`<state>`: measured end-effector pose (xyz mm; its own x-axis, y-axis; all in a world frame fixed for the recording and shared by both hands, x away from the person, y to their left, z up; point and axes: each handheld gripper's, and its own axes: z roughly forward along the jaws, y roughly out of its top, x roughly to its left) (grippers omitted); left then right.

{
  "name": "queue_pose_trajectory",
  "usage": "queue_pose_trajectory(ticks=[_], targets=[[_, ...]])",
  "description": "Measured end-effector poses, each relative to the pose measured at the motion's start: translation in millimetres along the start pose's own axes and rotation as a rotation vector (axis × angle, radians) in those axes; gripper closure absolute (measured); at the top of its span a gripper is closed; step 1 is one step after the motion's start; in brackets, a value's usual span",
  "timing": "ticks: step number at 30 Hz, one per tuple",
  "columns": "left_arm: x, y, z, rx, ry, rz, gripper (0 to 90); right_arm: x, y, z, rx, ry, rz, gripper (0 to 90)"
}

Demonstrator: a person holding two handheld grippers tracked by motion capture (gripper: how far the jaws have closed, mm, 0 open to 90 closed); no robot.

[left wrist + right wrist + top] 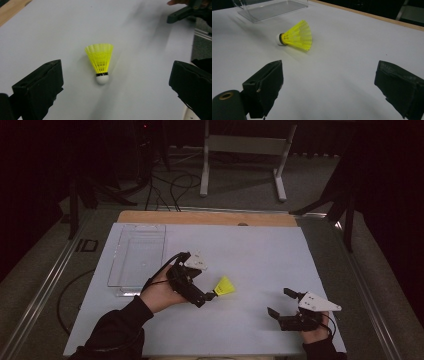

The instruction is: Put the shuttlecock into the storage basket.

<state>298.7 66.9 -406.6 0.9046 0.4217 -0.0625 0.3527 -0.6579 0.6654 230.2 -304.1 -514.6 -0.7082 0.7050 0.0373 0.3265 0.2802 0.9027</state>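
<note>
A yellow shuttlecock (pixel 225 286) with a white cork lies on its side near the middle of the white table. My left gripper (pixel 205 282) is open just left of it, jaws pointing at it. In the left gripper view the shuttlecock (pixel 100 58) lies a little ahead of the open left gripper (pixel 115 63), cork toward the camera, untouched. My right gripper (pixel 280 302) rests open near the front right, well apart from the shuttlecock. From the open right gripper (pixel 329 66), the shuttlecock (pixel 297 36) lies farther off to the left, cork pointing left.
A clear plastic tray (pixel 112 265) stands at the back left of the white sheet, behind my left hand; its wall (pixel 272 8) shows beyond the shuttlecock. The table's wooden edge (pixel 207 217) runs along the back. Cables and a white stand (pixel 245 145) are on the floor beyond.
</note>
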Motion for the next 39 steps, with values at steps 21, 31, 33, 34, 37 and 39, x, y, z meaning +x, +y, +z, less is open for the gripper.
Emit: queue_pose_trajectory(ticks=[21,31,33,34,37,39], targets=[[11.4,-6.2,59.0,0.103,-0.030,-0.024,0.6,1.0,0.4,-0.4,-0.002,0.009,-0.001,8.7],[14.7,-17.7,81.0,0.116,-0.050,-0.068,2.5,0.9,0.2,0.1,0.000,0.013,-0.003,8.7],[15.2,-19.1,82.8,0.117,-0.043,-0.071,3.0,1.1,0.3,0.0,0.000,0.014,-0.001,8.7],[16.3,-20.7,84.6,0.122,-0.047,-0.074,3.2,1.0,0.2,0.1,0.000,0.015,-0.002,8.7],[17.1,-27.8,93.6,0.127,-0.050,-0.094,4.4,0.8,-0.1,0.4,0.001,0.014,-0.001,8.7],[18.6,-31.1,97.0,0.131,-0.052,-0.099,7.3,0.7,-0.1,0.4,0.001,0.014,-0.001,8.7]])
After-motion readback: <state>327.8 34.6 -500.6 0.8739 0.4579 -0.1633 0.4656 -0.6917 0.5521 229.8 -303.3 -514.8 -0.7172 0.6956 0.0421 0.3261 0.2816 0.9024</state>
